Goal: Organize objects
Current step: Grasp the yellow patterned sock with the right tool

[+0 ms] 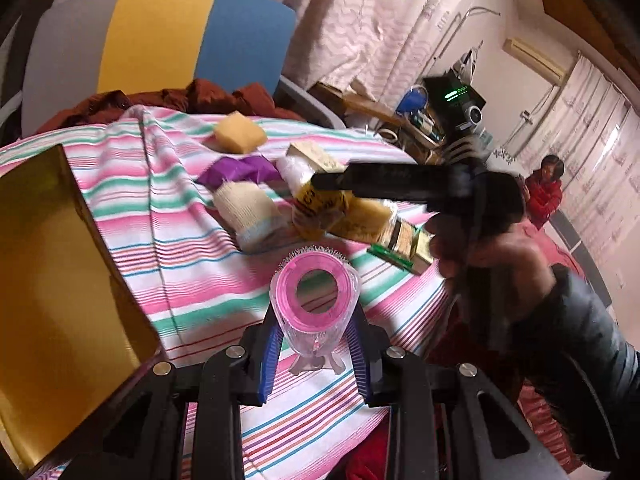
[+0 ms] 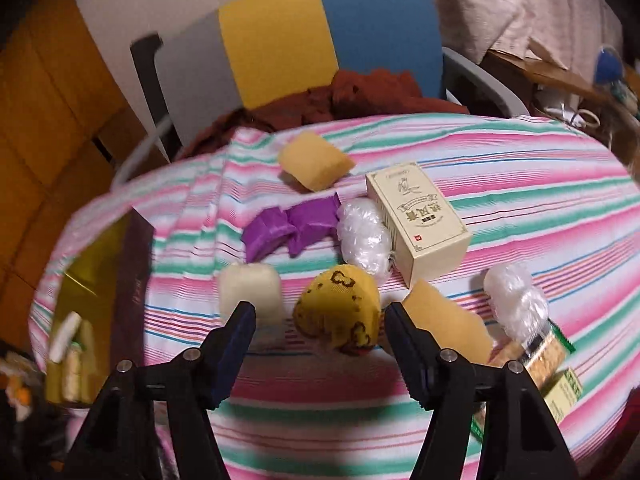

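- Nearest our left camera, the left gripper (image 1: 316, 344) clamps a clear plastic roller with a pink ring-shaped end (image 1: 315, 296) between its blue-padded fingers (image 1: 267, 364), held above the striped cloth.
- Our left view shows a gold-lined open box (image 1: 60, 280) close on the left, tilted toward us.
- Our right gripper (image 2: 318, 344) has its jaws spread wide and grips nothing; between them, farther ahead on the cloth, lies a yellow rolled sock with brown markings (image 2: 340, 312).
- We see a pink, green and white striped cloth (image 2: 520, 184) covering the table, with things scattered over it.
- Left of the yellow sock lies a cream rolled sock (image 2: 250, 292); behind both, a crumpled purple fabric piece (image 2: 292, 226).
- A white crinkled plastic bundle (image 2: 364, 240) touches a cream cardboard box with printed characters (image 2: 418, 222) that lies on its side.
- At the far edge sits a yellow sponge block (image 2: 316, 166); a tan flat sponge piece (image 2: 448, 322) lies just right of the yellow sock.
- From the left camera we see the right gripper as a black bar held by a hand (image 1: 492, 236), blurred.
- Behind the table stands a chair with grey, yellow and blue back panels (image 2: 280, 40), rust-red cloth (image 2: 360, 96) heaped on its seat.
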A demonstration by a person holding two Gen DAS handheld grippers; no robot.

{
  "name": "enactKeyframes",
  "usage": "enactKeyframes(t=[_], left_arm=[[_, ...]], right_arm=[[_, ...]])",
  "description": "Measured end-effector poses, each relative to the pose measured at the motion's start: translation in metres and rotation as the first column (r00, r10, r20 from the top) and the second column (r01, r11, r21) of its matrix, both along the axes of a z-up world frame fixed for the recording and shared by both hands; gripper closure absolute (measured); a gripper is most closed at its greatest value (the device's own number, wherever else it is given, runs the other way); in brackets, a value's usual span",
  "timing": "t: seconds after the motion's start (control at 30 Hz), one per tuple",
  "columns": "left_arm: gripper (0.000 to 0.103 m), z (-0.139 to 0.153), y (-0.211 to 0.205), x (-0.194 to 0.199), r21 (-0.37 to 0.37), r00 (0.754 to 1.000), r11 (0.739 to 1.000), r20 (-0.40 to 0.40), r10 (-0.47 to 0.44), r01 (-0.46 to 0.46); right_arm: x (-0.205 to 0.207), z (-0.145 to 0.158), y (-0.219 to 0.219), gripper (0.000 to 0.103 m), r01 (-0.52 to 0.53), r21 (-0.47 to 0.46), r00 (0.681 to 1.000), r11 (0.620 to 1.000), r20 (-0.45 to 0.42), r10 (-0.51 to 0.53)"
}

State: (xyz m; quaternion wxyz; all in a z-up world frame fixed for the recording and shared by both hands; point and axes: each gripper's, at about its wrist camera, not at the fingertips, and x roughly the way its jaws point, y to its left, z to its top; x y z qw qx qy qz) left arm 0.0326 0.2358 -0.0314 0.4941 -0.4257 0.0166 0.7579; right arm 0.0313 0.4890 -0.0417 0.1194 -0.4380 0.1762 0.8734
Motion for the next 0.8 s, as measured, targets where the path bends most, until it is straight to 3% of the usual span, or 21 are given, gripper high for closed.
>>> enactKeyframes(t=[0.07,0.13,0.27,0.5,0.8], left_arm=[[0.073,0.003,-0.006,-0.001,0.007,1.0,1.0,-0.006,0.014,-0.014],[0.073,0.006,-0.012,-0.002,0.015,1.0,1.0,-0.009,0.027,-0.027],[0.073,0.008,-0.022,-0.005,0.025,0.998,0.998,-0.006,0.055,-0.055],[0.073,0.015,-0.039,-0.01,0.033,0.994,0.994,-0.017,0.107,-0.106],[0.073,0.022,-0.08,-0.034,0.036,0.971,0.97,-0.013,0.24,-0.239]], right_arm=[[-0.006,-0.009,0.0,0.042,-0.013,0.015,0.999,1.0,0.044,0.013],[-0.01,-0.02,0.0,0.059,-0.014,0.049,0.994,0.999,0.109,0.009],[-0.004,-0.017,0.006,0.075,0.007,0.048,0.997,0.999,0.079,-0.011],[0.017,0.013,0.016,0.076,0.059,-0.027,0.994,0.998,-0.088,-0.061],[0.032,0.052,-0.001,0.076,0.018,-0.091,0.975,0.996,-0.22,-0.037]])
